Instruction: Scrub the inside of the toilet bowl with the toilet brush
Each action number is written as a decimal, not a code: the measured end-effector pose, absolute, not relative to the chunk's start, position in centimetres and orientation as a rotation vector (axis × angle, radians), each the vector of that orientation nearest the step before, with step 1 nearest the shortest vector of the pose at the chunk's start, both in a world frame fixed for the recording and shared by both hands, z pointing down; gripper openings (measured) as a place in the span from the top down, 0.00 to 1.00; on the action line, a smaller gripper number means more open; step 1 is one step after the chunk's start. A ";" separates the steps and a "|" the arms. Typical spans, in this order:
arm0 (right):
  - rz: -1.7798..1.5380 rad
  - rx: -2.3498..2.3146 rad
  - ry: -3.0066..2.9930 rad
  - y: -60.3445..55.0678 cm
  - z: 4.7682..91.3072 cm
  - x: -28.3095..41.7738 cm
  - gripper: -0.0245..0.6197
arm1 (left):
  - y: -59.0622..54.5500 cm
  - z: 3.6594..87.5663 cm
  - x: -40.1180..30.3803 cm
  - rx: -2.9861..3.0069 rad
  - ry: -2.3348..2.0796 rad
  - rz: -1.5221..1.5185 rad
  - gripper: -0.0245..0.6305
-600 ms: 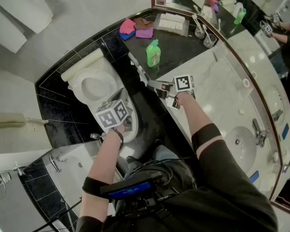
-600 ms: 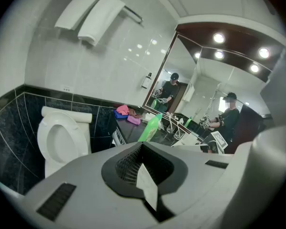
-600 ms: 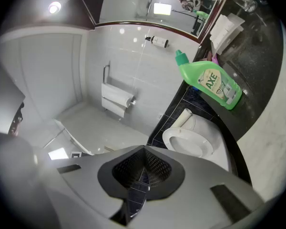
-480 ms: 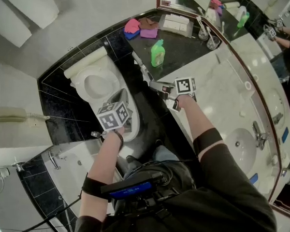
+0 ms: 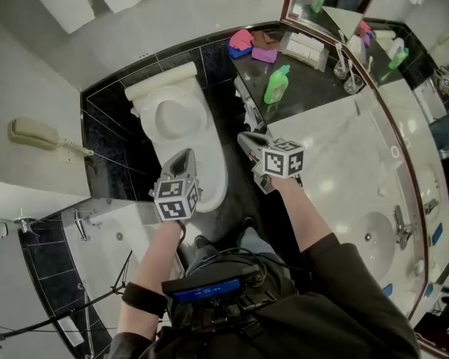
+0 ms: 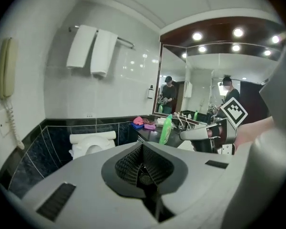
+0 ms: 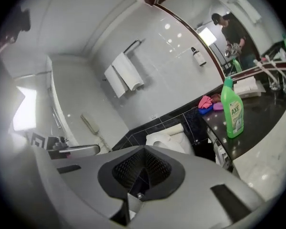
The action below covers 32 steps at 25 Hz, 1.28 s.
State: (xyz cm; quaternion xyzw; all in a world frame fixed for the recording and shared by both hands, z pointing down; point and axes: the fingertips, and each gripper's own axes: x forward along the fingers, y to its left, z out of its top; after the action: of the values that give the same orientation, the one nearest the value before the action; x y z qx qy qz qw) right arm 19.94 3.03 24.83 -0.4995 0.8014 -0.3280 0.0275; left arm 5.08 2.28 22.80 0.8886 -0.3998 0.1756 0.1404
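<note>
**Tongs empty, brush not in sight**

No view showed the brush plainly, so its place could not be told. A pale fitting (image 5: pixel 248 114) in the dark gap between the toilet (image 5: pixel 173 118) and the worktop (image 5: pixel 337 163) may have been its holder. Such a brush would likely be light, with a stiff, slim, perhaps slick handle and a wet head. The upper handle seemed the best place to clamp.

The left tongs (image 5: pixel 181 160) were closed together on nothing, hovering over the toilet's front rim on an outstretched forearm, tipped slightly down. The right tongs (image 5: pixel 247 138), likewise together and empty, pointed into that gap, near a green bottle (image 5: pixel 275 84).
</note>
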 end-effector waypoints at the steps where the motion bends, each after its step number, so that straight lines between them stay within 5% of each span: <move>1: -0.986 -1.591 2.478 3.3 24.8 19.1 0.96 | 2.6 22.8 3.8 2.571 -1.175 0.509 0.96; 15: -0.777 -1.908 2.629 8.7 27.4 7.4 0.96 | 6.8 26.1 -11.2 2.416 -1.414 0.521 0.96; 32: -0.935 -1.543 2.932 11.7 30.6 3.2 0.96 | 10.8 31.5 -11.4 2.184 -1.492 0.540 0.96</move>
State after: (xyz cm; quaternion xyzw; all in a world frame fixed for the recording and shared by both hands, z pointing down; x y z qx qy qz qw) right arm 3.24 11.69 30.61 -0.4431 0.8421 -0.2685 -0.1498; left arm -11.39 10.77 31.54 0.7893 -0.5392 0.1951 0.2194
